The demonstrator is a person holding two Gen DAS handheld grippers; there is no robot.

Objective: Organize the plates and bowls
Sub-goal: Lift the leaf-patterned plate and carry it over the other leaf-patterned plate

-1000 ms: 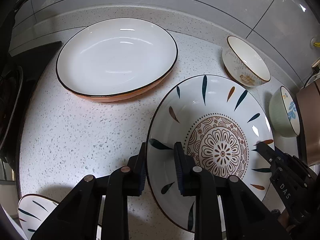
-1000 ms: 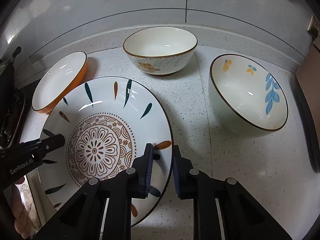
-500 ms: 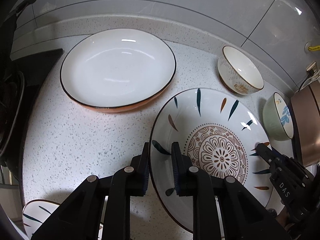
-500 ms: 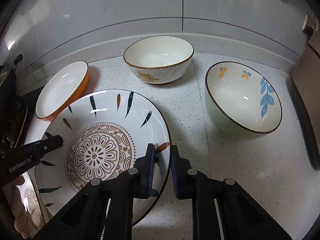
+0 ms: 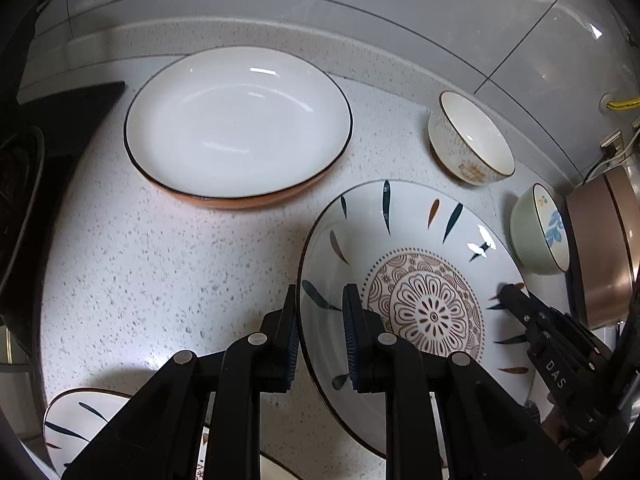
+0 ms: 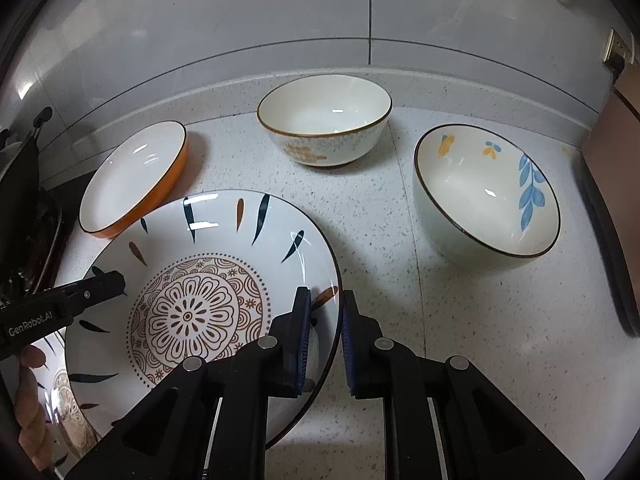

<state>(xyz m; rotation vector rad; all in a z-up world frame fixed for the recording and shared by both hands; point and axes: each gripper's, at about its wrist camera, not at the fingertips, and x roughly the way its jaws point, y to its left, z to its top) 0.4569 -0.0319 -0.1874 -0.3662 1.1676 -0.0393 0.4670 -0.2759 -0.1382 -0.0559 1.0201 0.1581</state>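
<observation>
We see a speckled white countertop [image 6: 472, 312], a grey tiled wall [image 6: 280, 12] behind it, a copper-coloured appliance [image 5: 600, 256] at the right edge, a wall socket [image 6: 618, 54] above it, a dark stovetop [image 5: 60, 120] at the left edge.

Gripped at opposite rims by the left gripper [image 5: 320, 300] and right gripper [image 6: 323, 304], the patterned plate [image 5: 420, 280] has lifted higher above the counter [image 5: 160, 264], drawing back from the bowls [image 6: 324, 120]

My left gripper [image 5: 320, 322] pinched the patterned plate's [image 5: 416, 264] rim; my right gripper [image 5: 506, 292] held its far edge above the table [image 5: 160, 264].
</observation>
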